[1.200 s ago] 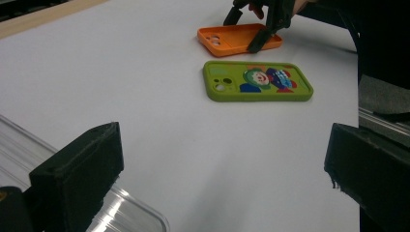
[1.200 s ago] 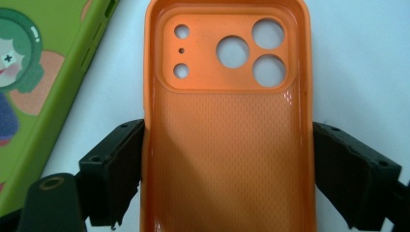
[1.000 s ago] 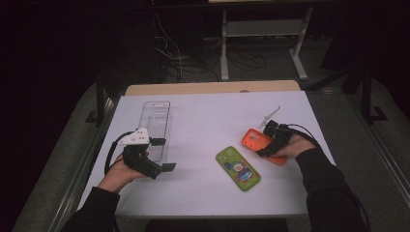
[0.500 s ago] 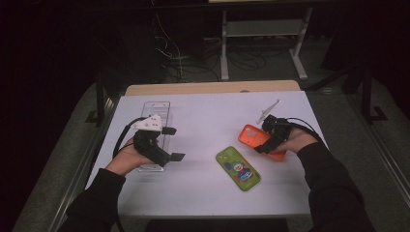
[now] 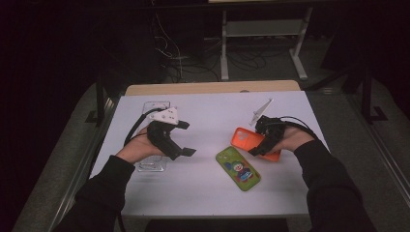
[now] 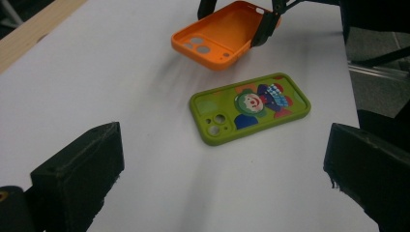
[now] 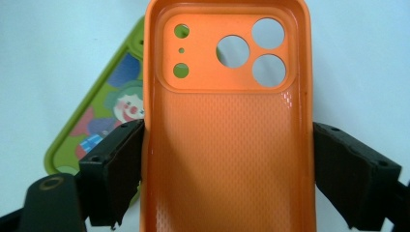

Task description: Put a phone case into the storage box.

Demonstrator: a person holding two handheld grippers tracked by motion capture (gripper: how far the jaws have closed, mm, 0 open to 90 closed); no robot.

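From my remote seat this reads as a lab or test bay: a white-topped table [image 5: 208, 193] lit amid a dark room, loose cables [image 5: 188, 58] tangled on the floor behind it, and a metal-framed stand [image 5: 261, 34] beyond.

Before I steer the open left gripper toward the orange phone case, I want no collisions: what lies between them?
The green clown-print phone case on bare white table, in the left gripper view.
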